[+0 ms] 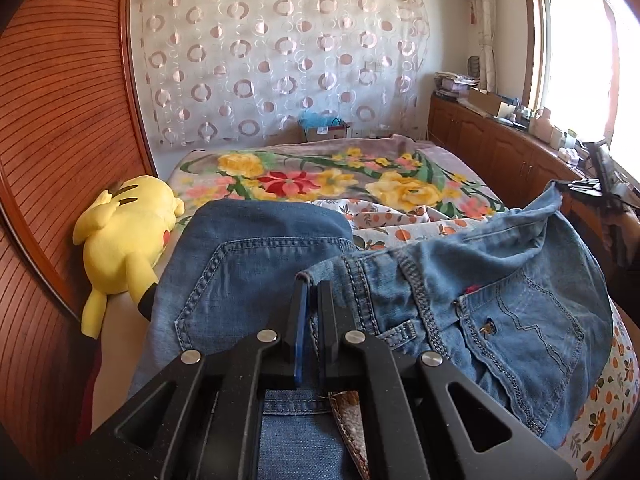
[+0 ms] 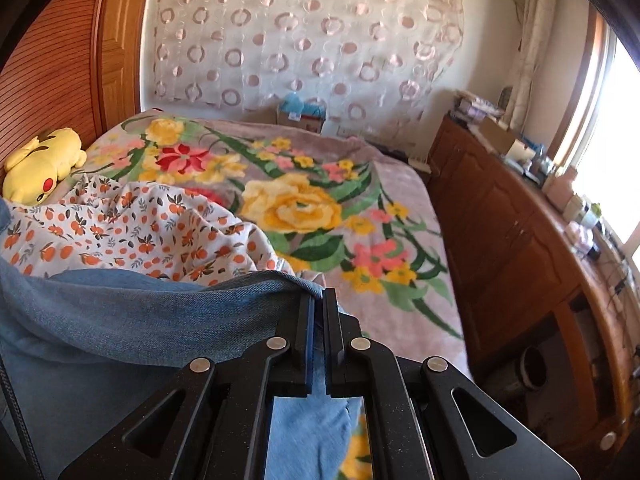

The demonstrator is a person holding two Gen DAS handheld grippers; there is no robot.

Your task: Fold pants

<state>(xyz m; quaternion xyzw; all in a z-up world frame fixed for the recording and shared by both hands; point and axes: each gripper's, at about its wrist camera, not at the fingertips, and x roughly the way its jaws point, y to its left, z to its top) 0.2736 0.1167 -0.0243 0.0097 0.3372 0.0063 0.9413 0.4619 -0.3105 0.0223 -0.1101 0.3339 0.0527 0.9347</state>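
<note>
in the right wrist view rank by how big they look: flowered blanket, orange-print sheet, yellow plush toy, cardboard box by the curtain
1. flowered blanket
2. orange-print sheet
3. yellow plush toy
4. cardboard box, though it sits farthest back, so its true size is unsure.

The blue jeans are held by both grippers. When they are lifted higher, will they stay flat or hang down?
The jeans will probably sag: between the left gripper and right gripper the denim already droops in soft folds. They likely feel fairly heavy, given thick seams and pockets. Slipping seems unlikely, since both jaws are shut on the cloth.
</note>
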